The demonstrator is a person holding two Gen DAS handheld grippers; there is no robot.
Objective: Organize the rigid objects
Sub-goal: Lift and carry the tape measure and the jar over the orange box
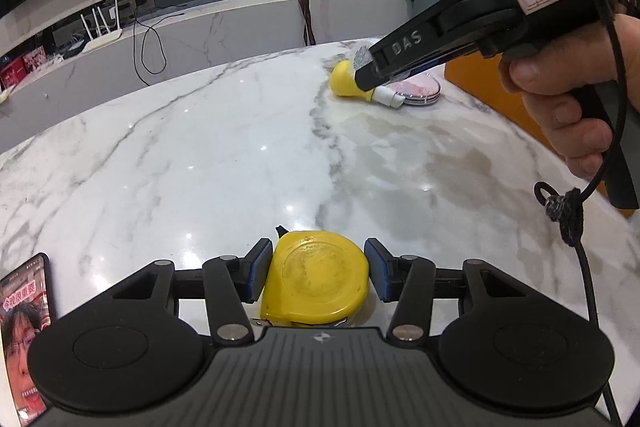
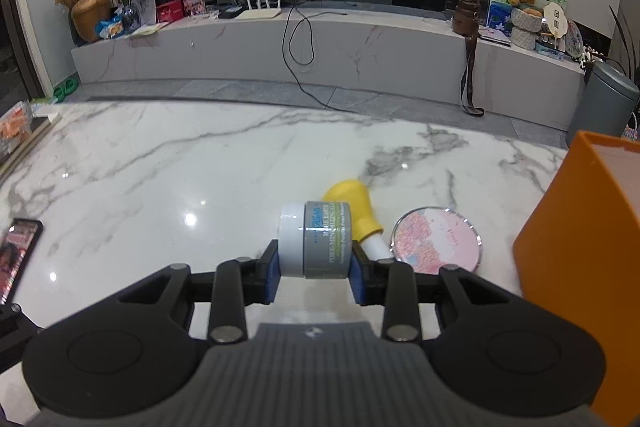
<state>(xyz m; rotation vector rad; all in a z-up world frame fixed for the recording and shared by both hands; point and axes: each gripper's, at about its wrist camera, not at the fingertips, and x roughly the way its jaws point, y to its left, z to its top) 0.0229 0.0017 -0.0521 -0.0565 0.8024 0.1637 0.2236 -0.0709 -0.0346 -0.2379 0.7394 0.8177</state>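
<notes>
Left gripper: both blue pads pressed on the flat sides of a yellow round-bodied plastic tape measure, which is gripped across its width, the broad face up. Whether it sits on the white grey-veined marble table or is just clear of it, cannot tell.

Right gripper: pinching a grey cylindrical cosmetic jar with a white lid, held on its side, 1 pad on the lid end and 1 on the base end. End-to-end grip likely chosen because the flat ends give the pads firmer seats than the curved wall.

Just beyond the jar: a yellow bulb-shaped plastic piece with a white neck, lying on its side on the marble. Beside it, touching or nearly so, a round pink-patterned compact mirror, lying flat.

Right edge: an orange rectangular box, open at the top, standing on the table. Contents hidden from this angle; probably the destination for the loose items, hence both grippers already loaded near it.

Far left, a black smartphone lies screen-up, well apart from the rest.
</notes>
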